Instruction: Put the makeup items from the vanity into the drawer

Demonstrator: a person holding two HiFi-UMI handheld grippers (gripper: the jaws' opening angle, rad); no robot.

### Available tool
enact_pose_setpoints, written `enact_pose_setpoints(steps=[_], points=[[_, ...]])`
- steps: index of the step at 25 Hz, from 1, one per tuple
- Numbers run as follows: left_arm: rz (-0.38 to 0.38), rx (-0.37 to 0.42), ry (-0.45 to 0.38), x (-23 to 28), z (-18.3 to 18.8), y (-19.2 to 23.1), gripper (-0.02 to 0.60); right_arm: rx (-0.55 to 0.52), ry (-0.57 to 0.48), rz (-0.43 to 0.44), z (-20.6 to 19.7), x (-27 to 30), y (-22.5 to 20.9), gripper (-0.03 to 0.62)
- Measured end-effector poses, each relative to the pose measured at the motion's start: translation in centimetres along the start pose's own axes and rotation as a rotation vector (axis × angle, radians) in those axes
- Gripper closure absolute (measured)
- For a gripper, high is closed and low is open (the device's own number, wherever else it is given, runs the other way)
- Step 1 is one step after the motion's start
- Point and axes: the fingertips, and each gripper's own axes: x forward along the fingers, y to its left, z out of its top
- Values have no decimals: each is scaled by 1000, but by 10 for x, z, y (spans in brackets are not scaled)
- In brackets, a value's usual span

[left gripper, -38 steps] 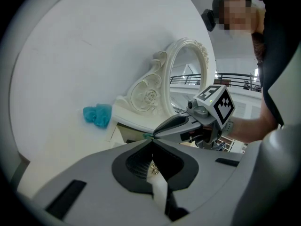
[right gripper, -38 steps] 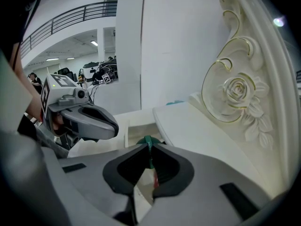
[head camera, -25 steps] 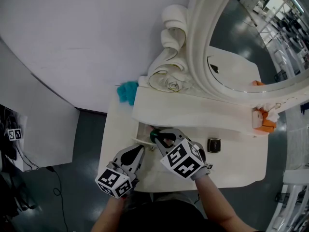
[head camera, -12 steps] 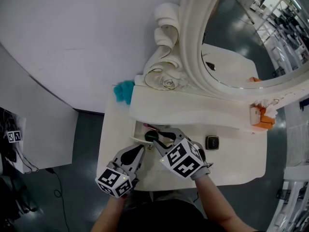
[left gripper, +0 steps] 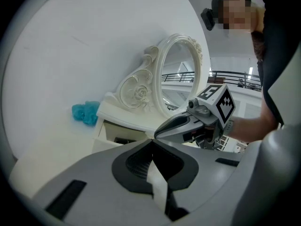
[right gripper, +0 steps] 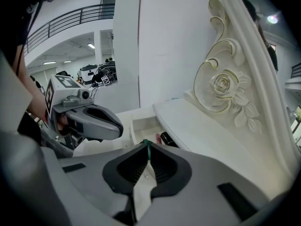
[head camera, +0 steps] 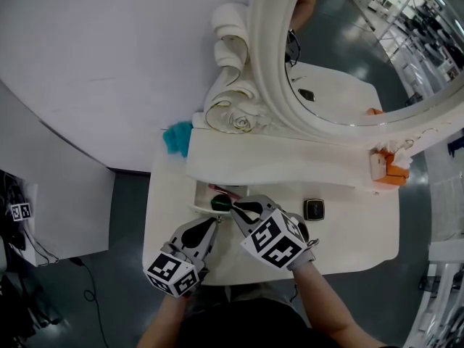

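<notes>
The vanity's small drawer (head camera: 200, 197) stands pulled out at the left, under the white shelf (head camera: 275, 167). My right gripper (head camera: 231, 207) hangs over the drawer's front corner. Its jaws have just been closing and now pinch the thin edge of a dark green makeup item (head camera: 220, 203), seen as a green sliver between the tips in the right gripper view (right gripper: 147, 148). A dark tube (right gripper: 168, 139) lies in the drawer (right gripper: 141, 125). My left gripper (head camera: 212, 224) is shut and empty (left gripper: 153, 146), just before the drawer front (left gripper: 115, 133). A black compact (head camera: 314, 209) rests on the vanity top.
An oval mirror in a carved white frame (head camera: 239, 114) rises behind the shelf. A teal puff (head camera: 176, 138) sits at the vanity's back left corner, an orange box (head camera: 392, 171) at the right end of the shelf. White wall to the left.
The head view has tilted, so the mirror sits lower left in the picture. Both grippers keep nearly the same place, the green item still at the right gripper's tips by the drawer.
</notes>
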Motion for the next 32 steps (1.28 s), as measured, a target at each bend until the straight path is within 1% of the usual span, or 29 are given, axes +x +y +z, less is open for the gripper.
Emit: enact_pose_setpoints(steps=[8, 14, 32], points=[[-29, 15, 17, 7, -2, -11, 568, 32, -19, 14, -6, -10, 3, 572], [-57, 25, 39, 13, -7, -21, 568, 63, -16, -5, -19, -19, 1, 572], [-181, 66, 107, 46, -23, -67, 569, 176, -15, -71, -67, -55, -8, 572]])
